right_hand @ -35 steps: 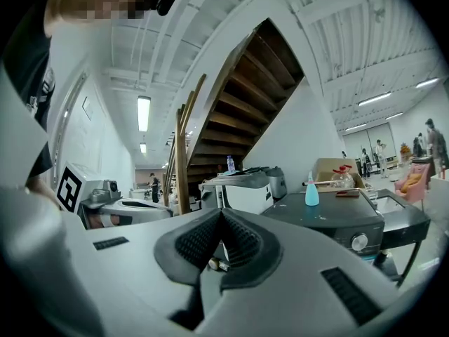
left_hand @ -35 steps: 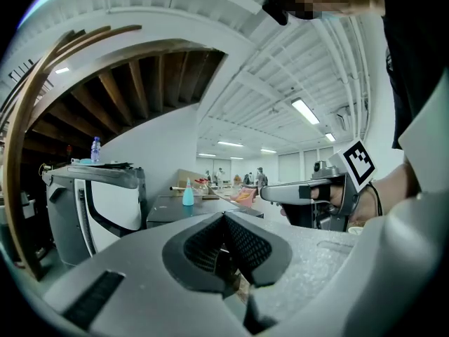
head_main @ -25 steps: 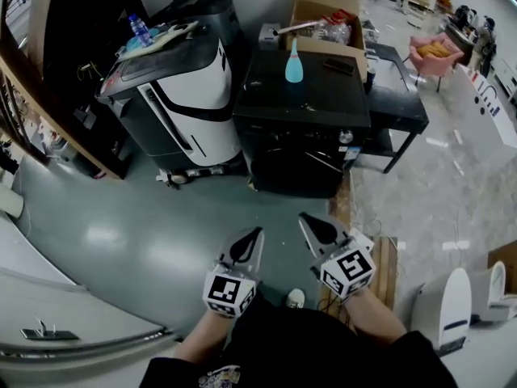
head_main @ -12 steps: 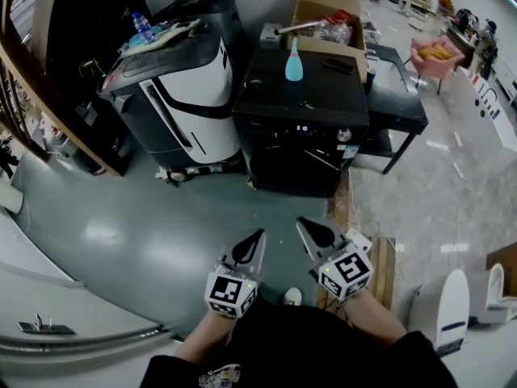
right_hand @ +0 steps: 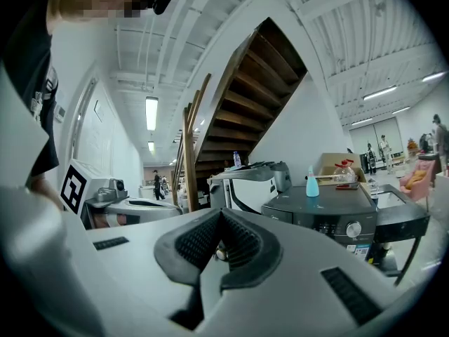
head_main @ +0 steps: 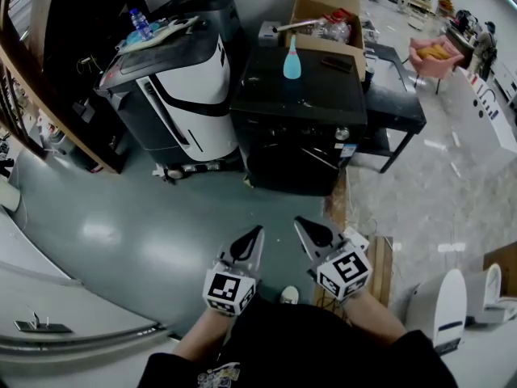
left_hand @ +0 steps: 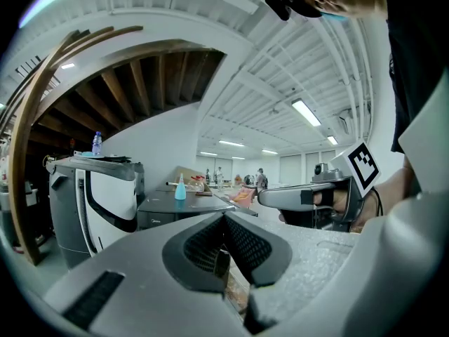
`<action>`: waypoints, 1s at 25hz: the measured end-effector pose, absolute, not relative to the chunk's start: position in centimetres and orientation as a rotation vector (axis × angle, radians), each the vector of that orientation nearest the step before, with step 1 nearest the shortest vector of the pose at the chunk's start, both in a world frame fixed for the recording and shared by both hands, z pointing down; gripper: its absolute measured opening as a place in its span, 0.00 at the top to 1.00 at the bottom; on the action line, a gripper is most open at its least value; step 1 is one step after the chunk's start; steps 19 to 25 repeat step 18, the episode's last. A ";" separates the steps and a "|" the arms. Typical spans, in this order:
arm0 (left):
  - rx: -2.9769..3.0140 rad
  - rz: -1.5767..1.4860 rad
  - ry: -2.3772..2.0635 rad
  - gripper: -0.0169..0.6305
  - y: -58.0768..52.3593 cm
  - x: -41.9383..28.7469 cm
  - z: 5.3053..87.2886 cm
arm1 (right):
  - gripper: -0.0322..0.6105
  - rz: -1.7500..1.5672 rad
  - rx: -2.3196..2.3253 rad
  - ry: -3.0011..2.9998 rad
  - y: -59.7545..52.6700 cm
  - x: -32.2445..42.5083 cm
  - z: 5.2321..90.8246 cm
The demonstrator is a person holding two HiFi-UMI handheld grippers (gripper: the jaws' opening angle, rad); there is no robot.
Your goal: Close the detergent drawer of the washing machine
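Standing well apart from the dark grey front-loading washing machine (head_main: 323,95), the person holds both tools low and close to the body. The left gripper (head_main: 258,230) has its jaws pressed together on nothing. The right gripper (head_main: 298,220) is the same, its ribbed pads meeting with no thing between them. The machine sits between a white-and-black upright appliance (head_main: 186,87) and a low black table (head_main: 400,103), with a light-blue plastic bottle (head_main: 292,61) on its top.

The detergent drawer should lie in the upper front panel, left of the round silver knob (right_hand: 354,229); from here I cannot tell how far it stands out. I judge it to be a light, stiff plastic tray on slides, easy to move but likely to bind if pushed at one corner. No pinch seems needed: closed jaw tips set on the middle of its face, pushed squarely so they do not skid on the smooth plastic.
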State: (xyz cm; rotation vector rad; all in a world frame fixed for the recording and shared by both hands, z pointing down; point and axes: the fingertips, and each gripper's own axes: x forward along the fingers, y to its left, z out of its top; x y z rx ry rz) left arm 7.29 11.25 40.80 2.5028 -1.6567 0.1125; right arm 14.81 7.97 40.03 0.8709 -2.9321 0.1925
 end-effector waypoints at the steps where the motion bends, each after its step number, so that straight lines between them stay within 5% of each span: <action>1: 2.502 0.111 -1.656 0.97 11.2 7.3 40.7 | 0.95 0.194 0.870 -2.932 8.0 14.8 40.0; 25: 2.513 0.138 -1.678 0.97 11.1 6.6 40.1 | 0.95 0.198 0.874 -2.952 7.5 14.1 39.7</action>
